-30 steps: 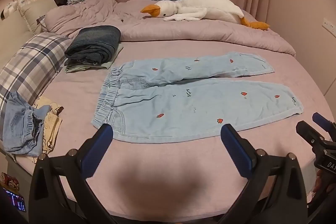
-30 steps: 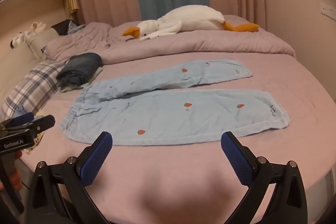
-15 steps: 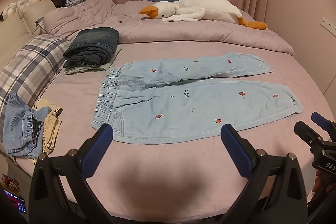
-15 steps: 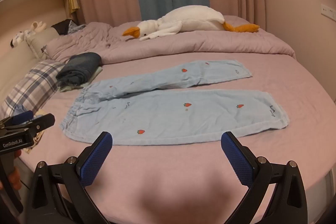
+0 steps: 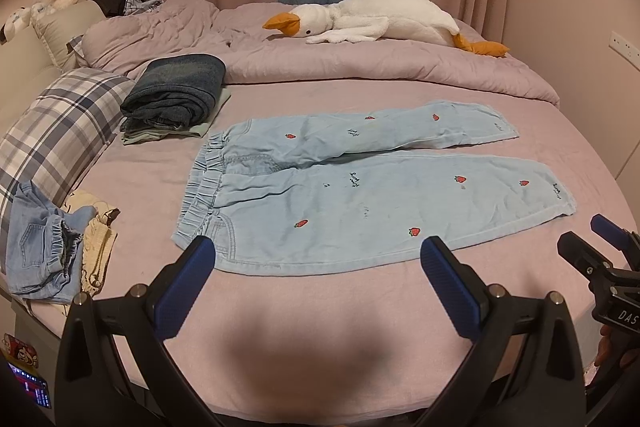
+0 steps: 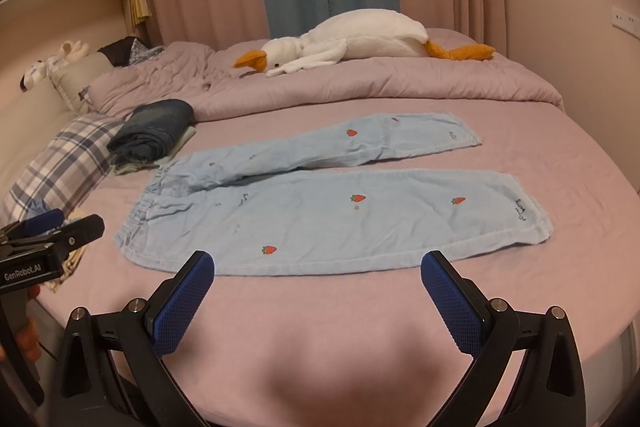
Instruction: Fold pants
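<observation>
Pants [image 5: 360, 187] flat, unmoved | left gripper [image 5: 316, 267] slightly nearer, open

dim warm light, fisheye-warped edges, dark corners

- One pair of light-blue strawberry-print denim pants [image 5: 360, 187]
- One white plush goose [image 5: 380, 19]
- One plaid pillow [image 5: 52, 131]
- Two blue-padded black grippers: left gripper [image 5: 316, 267], right gripper [image 6: 316, 279]
</observation>
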Demonstrator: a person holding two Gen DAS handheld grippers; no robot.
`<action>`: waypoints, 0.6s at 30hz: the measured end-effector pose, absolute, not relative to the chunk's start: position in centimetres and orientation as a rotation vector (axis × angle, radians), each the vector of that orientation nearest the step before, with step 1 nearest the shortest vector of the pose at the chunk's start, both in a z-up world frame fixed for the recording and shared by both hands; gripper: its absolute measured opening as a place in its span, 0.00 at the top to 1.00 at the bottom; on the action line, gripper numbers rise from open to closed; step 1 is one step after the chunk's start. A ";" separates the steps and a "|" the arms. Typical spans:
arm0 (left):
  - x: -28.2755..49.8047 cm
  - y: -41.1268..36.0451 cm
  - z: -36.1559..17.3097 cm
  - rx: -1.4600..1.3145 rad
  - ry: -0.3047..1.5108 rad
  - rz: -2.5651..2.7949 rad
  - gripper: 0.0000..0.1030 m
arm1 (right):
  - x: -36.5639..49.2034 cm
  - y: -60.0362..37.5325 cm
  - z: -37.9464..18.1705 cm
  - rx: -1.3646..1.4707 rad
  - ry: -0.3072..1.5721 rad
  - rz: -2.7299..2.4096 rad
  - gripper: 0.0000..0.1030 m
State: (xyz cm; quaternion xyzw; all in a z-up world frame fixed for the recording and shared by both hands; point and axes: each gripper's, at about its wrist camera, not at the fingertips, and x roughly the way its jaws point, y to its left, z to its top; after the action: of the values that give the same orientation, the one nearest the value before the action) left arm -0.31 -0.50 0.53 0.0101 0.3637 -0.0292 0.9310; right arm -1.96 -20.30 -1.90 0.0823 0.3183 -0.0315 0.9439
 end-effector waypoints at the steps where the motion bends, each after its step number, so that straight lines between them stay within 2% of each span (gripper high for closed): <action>1: -0.3 -0.5 0.5 0.021 0.744 -0.060 0.00 | -2.0 -20.3 -1.9 0.168 0.648 -0.065 0.00; 18: -0.3 -0.7 0.7 0.032 0.738 -0.067 0.00 | -2.0 -20.2 -1.8 0.166 0.650 -0.067 0.00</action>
State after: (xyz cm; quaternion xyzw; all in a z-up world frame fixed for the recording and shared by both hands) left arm -0.34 -0.75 0.70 0.0154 0.3608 -0.0329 0.9320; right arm -1.95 -20.19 -1.83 0.0816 0.3188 -0.0327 0.9438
